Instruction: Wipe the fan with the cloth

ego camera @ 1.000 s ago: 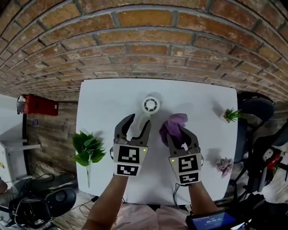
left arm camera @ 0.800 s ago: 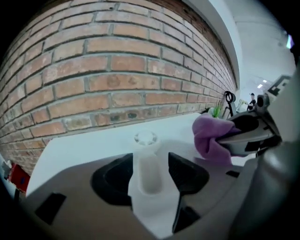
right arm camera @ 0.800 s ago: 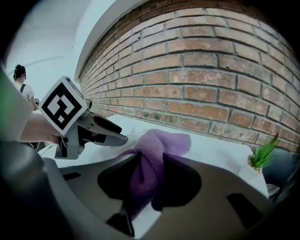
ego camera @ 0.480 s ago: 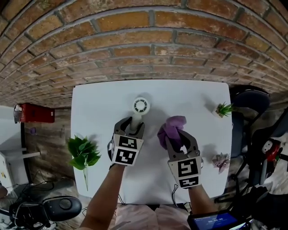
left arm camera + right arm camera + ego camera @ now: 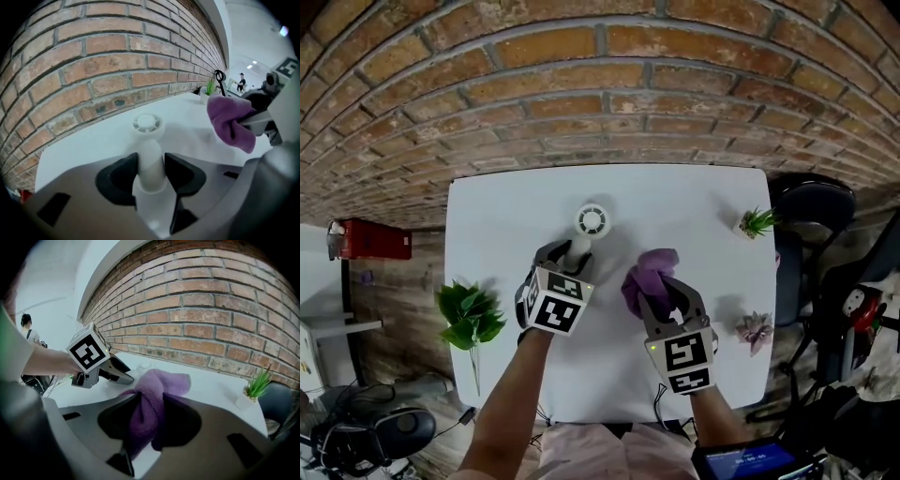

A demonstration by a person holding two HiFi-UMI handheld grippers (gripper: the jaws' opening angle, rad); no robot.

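Observation:
A small white hand fan lies on the white table [image 5: 506, 206], its round head [image 5: 592, 221] [image 5: 146, 123] toward the brick wall. Its handle [image 5: 150, 164] runs back between the jaws of my left gripper [image 5: 567, 251] [image 5: 151, 171]. Those jaws are closing, and both black pads touch the handle's sides. To the right, my right gripper [image 5: 661, 291] [image 5: 150, 420] is shut on a bunched purple cloth [image 5: 647, 272] [image 5: 154, 390], held just above the table beside the fan. The cloth [image 5: 229, 119] also shows at the right of the left gripper view.
A leafy green sprig [image 5: 471, 314] lies at the table's left edge. A small potted plant [image 5: 757, 222] stands at the back right and a pinkish succulent [image 5: 757, 333] at the right edge. The brick wall [image 5: 600, 103] rises behind the table. A dark chair [image 5: 811, 216] stands to the right.
My left gripper dropped from above the table onto the fan's handle and its wide jaws narrowed around it. The right gripper with the cloth drifted slightly left.

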